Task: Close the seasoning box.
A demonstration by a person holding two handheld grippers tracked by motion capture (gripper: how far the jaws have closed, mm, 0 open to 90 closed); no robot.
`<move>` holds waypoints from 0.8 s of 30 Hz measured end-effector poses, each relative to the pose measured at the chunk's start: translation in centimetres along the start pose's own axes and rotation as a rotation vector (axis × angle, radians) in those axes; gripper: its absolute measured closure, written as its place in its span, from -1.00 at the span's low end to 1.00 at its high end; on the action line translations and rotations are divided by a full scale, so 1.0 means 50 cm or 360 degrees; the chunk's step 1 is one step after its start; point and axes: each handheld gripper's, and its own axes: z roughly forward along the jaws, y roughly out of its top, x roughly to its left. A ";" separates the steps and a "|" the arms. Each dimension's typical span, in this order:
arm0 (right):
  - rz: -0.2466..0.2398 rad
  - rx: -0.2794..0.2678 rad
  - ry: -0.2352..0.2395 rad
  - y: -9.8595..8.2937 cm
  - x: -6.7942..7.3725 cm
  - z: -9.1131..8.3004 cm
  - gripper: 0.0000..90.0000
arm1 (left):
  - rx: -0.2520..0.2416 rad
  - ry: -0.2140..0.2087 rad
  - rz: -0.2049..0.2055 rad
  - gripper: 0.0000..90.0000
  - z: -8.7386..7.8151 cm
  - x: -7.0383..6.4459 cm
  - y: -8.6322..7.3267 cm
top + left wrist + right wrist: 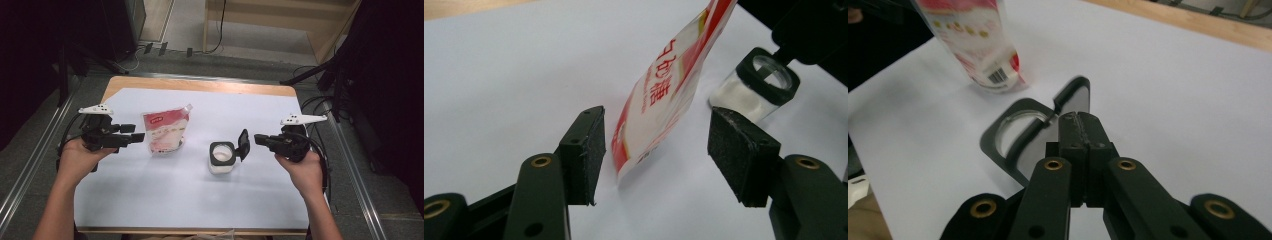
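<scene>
Red-white sugar pouch point(165, 131) stands between the left gripper point(651, 150)'s wide-open jaws, ungrasped. Right gripper point(259, 139), jaws closed and empty, sits at the jar point(222, 158)'s open lid point(243, 144). Next, probably: clamp pouch, tip over jar.

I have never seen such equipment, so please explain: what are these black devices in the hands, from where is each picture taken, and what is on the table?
A person holds a two-jaw grasping tool in each hand. One picture looks down from above; the other two come from cameras riding on each tool. On the white sheet stands a red-and-white sugar pouch and a small jar of white powder with its black flip lid open. The left tool is open, jaws on either side of the pouch without touching. The right tool is shut, its tips at the lid; whether it pinches the lid is unclear.
</scene>
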 end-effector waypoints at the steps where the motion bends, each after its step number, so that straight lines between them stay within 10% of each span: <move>1: 0.0005 0.0009 -0.0004 -0.003 -0.003 0.005 1.00 | 0.0006 0.0027 0.0012 -0.09 0.000 0.000 -0.004; 24: 0.0094 0.0102 0.0043 -0.038 -0.003 0.096 1.00 | -0.0058 0.0099 -0.0080 -0.11 0.004 0.026 -0.018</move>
